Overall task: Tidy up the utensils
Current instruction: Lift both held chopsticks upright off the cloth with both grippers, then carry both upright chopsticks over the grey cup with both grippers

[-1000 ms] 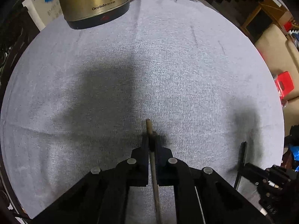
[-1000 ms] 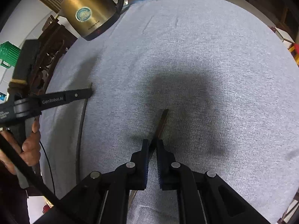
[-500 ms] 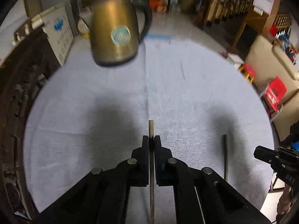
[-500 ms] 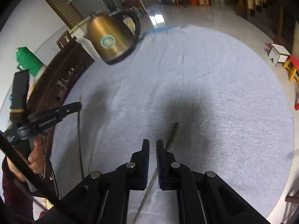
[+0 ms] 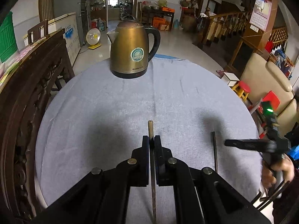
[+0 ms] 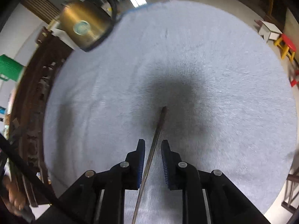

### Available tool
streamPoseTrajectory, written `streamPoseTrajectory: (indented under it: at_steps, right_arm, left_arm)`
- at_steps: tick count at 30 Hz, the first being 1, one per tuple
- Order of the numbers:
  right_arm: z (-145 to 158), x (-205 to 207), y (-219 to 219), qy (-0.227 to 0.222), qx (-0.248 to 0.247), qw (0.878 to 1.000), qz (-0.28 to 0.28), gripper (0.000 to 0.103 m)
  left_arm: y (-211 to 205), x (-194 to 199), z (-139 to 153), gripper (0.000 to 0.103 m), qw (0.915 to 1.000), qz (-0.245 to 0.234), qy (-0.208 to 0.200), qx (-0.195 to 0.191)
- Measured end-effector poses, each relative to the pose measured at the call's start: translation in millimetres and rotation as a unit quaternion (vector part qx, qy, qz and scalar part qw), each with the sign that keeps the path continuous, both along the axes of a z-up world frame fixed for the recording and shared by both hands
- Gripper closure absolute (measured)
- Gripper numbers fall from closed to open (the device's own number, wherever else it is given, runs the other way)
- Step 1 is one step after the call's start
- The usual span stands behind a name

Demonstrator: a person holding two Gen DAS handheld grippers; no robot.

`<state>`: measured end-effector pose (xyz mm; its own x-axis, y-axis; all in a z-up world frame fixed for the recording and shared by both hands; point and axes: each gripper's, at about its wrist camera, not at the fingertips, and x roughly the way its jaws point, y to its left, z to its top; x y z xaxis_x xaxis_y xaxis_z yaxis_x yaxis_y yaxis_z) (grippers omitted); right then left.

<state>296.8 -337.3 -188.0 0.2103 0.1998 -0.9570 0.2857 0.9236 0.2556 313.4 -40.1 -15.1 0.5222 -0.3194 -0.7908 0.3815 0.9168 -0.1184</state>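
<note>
Left wrist view shows the left gripper pinching a brown chopstick between its pressed-together black jaws, the stick's blunt end poking out past the fingertips above the round table covered in a pale grey cloth. A brass-coloured electric kettle with a black handle stands upright at the table's far edge. To the right, a second, darker chopstick lies flat on the cloth, and the right gripper hangs just beside it, held in a hand at the frame's edge. From the right wrist view, the right gripper's jaws are opening: the dark chopstick runs between the blue-padded fingers without either pad pressing on it, its tip resting on the cloth inside the gripper's shadow.
</note>
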Motion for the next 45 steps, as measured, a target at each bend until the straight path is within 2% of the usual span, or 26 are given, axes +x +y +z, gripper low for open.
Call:
streamPoseTrajectory:
  at_steps: [6,9,10,11,13,18,20,23,28,31,37,45]
  right_arm:
    - [-23.9,37.1,4.5,0.056,-0.032,0.998,-0.007,0.08]
    - [-41.8,46.8,7.8,0.105,-0.042,0.994,-0.006,0.079]
    - [-36.5,50.2,9.6,0.097,-0.053,0.994,-0.003,0.079]
    - [-36.9,52.9,11.8,0.113,-0.06,0.992,0.001,0.08]
    - [-32.9,56.5,17.5,0.123,-0.088,0.988,0.013,0.09]
    - [-20.9,59.0,24.2,0.124,-0.106,0.986,0.026,0.096]
    - [-16.2,55.6,28.1,0.103,-0.117,0.987,0.03,0.096]
    - [12.0,40.8,25.6,0.057,-0.109,0.992,0.024,0.097]
    - [80.1,8.4,17.6,-0.037,-0.094,0.995,-0.001,0.096]
    - [113.6,-17.1,9.5,-0.09,-0.089,0.992,-0.01,0.096]
    - [177.0,-67.2,14.1,-0.196,-0.089,0.976,-0.026,0.096]
    - [271.5,-125.4,32.0,-0.318,-0.1,0.943,-0.015,0.096]
  left_arm:
    - [8.1,-14.2,10.1,0.098,0.9997,-0.012,-0.02,-0.011]
    - [11.6,-19.4,13.4,0.098,0.9993,-0.016,-0.029,-0.018]
    - [12.5,-20.9,14.3,0.098,0.9992,-0.017,-0.03,-0.02]
    - [14.0,-23.0,15.4,0.098,0.999,-0.019,-0.031,-0.024]
    - [15.5,-26.4,17.9,0.098,0.9988,-0.021,-0.035,-0.026]
    - [19.8,-37.6,26.2,0.098,0.9981,-0.02,-0.048,-0.032]
    - [22.3,-42.8,31.8,0.098,0.9977,-0.02,-0.054,-0.036]
    - [24.5,-50.3,41.4,0.098,0.9967,-0.02,-0.07,-0.037]
    - [29.5,-68.3,58.7,0.098,0.9942,-0.014,-0.097,-0.046]
    - [33.2,-81.3,71.8,0.098,0.9918,-0.012,-0.114,-0.056]
    - [33.7,-106.9,105.0,0.098,0.9853,-0.008,-0.161,-0.057]
    - [31.7,-142.5,151.4,0.098,0.9744,-0.011,-0.215,-0.064]
